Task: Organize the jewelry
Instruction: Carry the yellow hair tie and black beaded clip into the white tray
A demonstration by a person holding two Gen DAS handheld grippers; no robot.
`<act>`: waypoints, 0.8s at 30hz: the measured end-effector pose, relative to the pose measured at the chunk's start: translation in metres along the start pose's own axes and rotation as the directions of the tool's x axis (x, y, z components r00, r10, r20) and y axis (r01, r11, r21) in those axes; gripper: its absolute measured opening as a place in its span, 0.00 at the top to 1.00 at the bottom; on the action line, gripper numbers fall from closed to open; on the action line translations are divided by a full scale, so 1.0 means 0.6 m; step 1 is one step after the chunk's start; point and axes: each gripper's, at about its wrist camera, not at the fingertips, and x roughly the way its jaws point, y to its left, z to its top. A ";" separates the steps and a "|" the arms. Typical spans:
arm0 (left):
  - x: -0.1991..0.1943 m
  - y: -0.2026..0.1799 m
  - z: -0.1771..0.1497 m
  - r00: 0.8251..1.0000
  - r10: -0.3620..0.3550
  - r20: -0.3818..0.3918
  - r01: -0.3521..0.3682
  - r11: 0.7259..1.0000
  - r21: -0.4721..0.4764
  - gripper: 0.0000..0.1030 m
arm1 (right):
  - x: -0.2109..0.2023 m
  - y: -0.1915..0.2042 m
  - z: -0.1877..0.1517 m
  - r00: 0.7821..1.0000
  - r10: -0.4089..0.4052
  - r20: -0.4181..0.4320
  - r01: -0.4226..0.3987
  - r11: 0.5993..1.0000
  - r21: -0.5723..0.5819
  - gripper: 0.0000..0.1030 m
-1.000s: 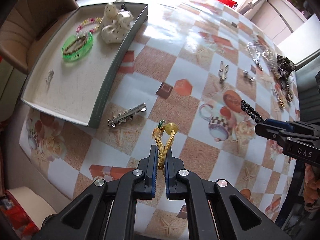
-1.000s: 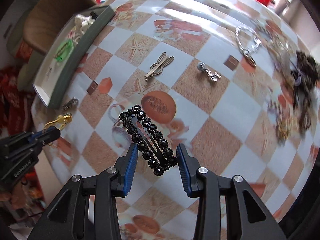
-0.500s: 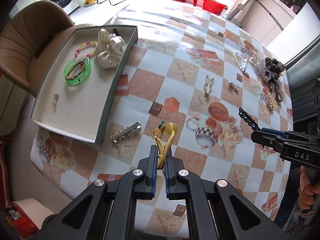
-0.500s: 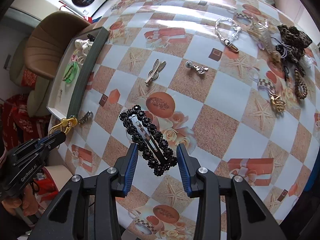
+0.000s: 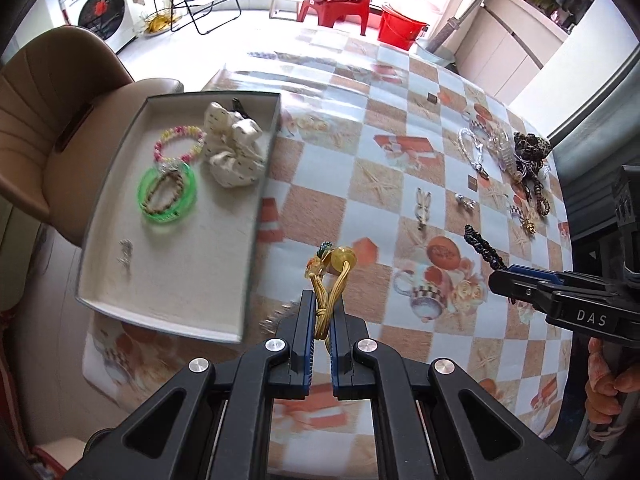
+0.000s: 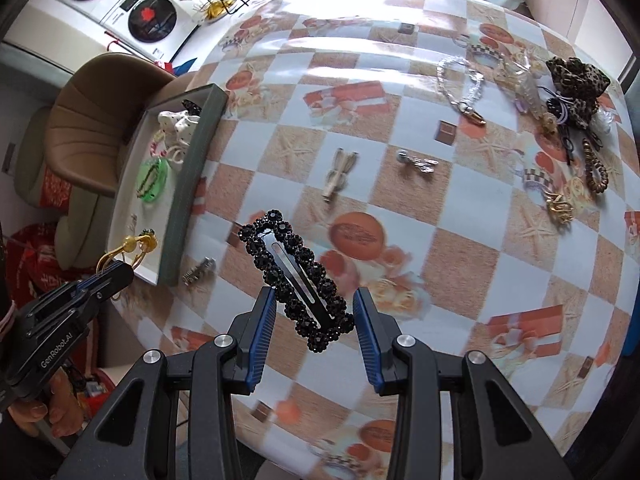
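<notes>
Two grippers up over the table (image 5: pixel 400 80), each loaded. Left gripper (image 5: pixel 321 326) clamped tight on a gold hair tie (image 5: pixel 332 280), just right of the tray (image 5: pixel 256 216). Right gripper (image 6: pixel 316 320) pinching a black clip (image 6: pixel 296 276) crosswise, jaws partly apart, above the cloth.

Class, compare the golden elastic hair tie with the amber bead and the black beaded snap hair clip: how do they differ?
The golden hair tie is thin, soft cord; the black beaded clip is flat, rigid and studded. The left gripper pinches the tie nearly shut; the right gripper spans the wider clip. Both are held above the table.
</notes>
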 end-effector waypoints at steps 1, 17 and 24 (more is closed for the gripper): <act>-0.003 0.016 0.003 1.000 -0.003 0.004 0.003 1.000 0.007 0.91 | 0.003 0.011 0.001 1.000 -0.001 0.003 0.001 1.000 0.002 0.58; 0.015 0.209 -0.003 0.998 0.055 0.003 -0.055 0.997 -0.050 0.91 | 0.097 0.233 0.043 0.999 0.013 -0.036 -0.016 0.996 -0.090 0.58; 0.047 0.255 -0.017 0.996 0.078 -0.034 -0.080 0.994 -0.075 0.91 | 0.145 0.304 0.063 0.997 -0.018 -0.081 0.003 0.982 -0.187 0.58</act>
